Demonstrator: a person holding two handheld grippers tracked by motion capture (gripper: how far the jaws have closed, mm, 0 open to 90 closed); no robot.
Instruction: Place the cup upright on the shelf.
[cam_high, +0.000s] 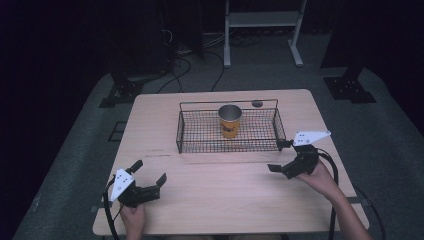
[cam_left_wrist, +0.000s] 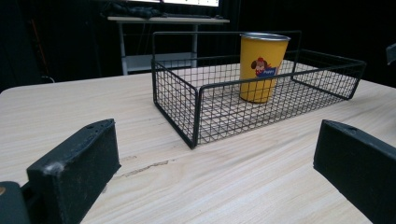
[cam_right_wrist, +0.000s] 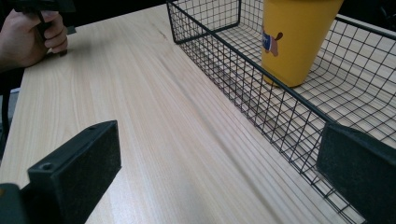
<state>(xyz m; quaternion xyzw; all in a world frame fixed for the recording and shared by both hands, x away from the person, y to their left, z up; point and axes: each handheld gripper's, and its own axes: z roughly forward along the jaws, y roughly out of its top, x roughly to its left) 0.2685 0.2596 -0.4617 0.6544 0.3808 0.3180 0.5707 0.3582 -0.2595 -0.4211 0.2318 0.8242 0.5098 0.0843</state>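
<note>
High view shows a pale wooden table (cam_high: 215, 195) with a black wire-mesh basket (cam_high: 200, 131) standing toward its far edge, and a yellow tapered cup with a metal rim (cam_high: 230, 121) upright inside the basket, near its middle. The left gripper (cam_high: 149, 175) sits near the table's front left corner, held by the person's left hand (cam_high: 133, 218), its 2 jaws spread apart with nothing between them, well apart from the basket. The right gripper (cam_high: 280, 156) is just beside the basket's front right corner, held by the right hand (cam_high: 320, 177), its jaws likewise spread and empty; one jaw tip lies close to the basket's wire. Left gripper view looks across bare wood to the basket's near corner, where the cup shows a cartoon dog print. Right gripper view runs along the basket's front wall, with the cup behind the mesh.
</note>
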